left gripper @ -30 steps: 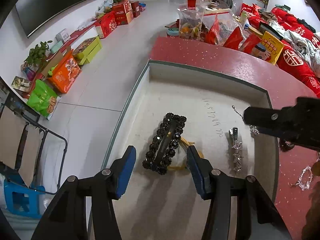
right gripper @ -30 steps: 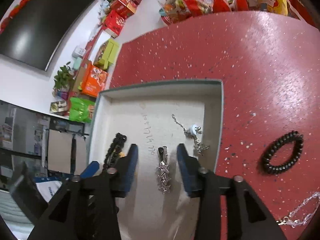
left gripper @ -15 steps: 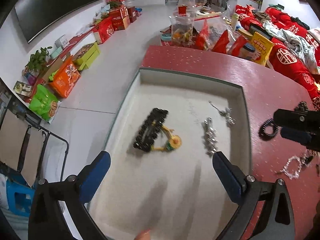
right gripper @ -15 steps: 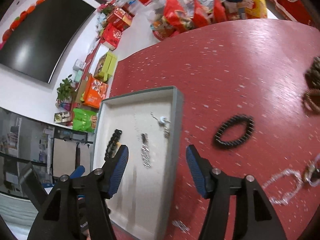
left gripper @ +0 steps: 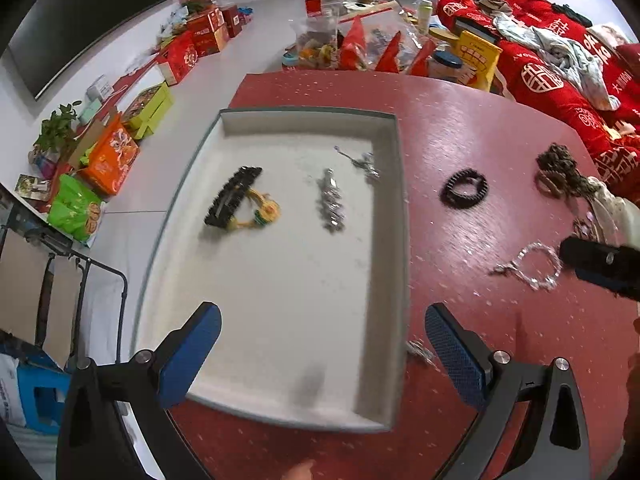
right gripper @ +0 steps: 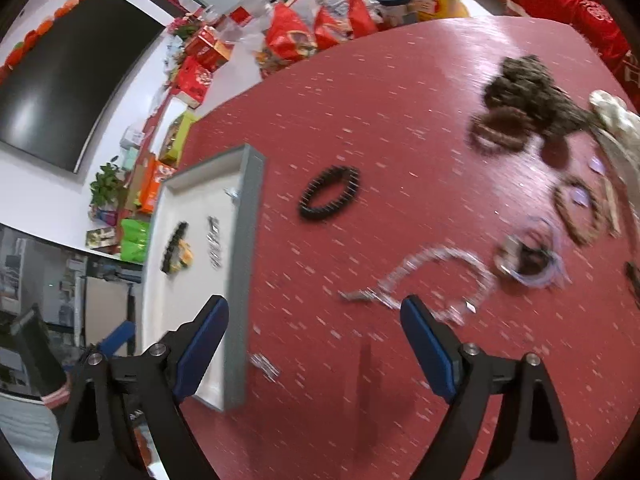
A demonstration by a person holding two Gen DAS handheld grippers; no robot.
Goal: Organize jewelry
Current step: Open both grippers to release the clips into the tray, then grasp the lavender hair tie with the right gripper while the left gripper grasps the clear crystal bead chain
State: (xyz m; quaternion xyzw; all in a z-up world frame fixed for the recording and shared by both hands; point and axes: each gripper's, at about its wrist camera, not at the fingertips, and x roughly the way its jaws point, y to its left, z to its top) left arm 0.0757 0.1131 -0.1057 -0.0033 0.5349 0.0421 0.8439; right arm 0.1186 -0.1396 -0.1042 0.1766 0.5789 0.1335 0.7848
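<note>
A shallow grey tray (left gripper: 400,216) (right gripper: 244,248) on the red table holds a black hair clip (left gripper: 234,196) with a yellow piece (left gripper: 266,212), a silver clip (left gripper: 330,202) and a small chain (left gripper: 362,160). My left gripper (left gripper: 320,344) is open and empty above the tray's near end. My right gripper (right gripper: 314,344) is open and empty above the table just right of the tray; it also shows in the left wrist view (left gripper: 600,266). A black coil hair tie (left gripper: 464,188) (right gripper: 330,192) and a silver bracelet (right gripper: 424,280) (left gripper: 532,266) lie on the table.
More jewelry lies at the right: a dark beaded pile (right gripper: 528,92), brown rings (right gripper: 576,208) and a purple-silver tangle (right gripper: 528,256). A small silver piece (right gripper: 264,364) lies by the tray's near corner. Snack bags (left gripper: 360,44) line the table's far edge.
Both grippers have opened wide and drawn back from the tray. The right gripper left the silver clip in the tray and swung right over the table toward the loose jewelry.
</note>
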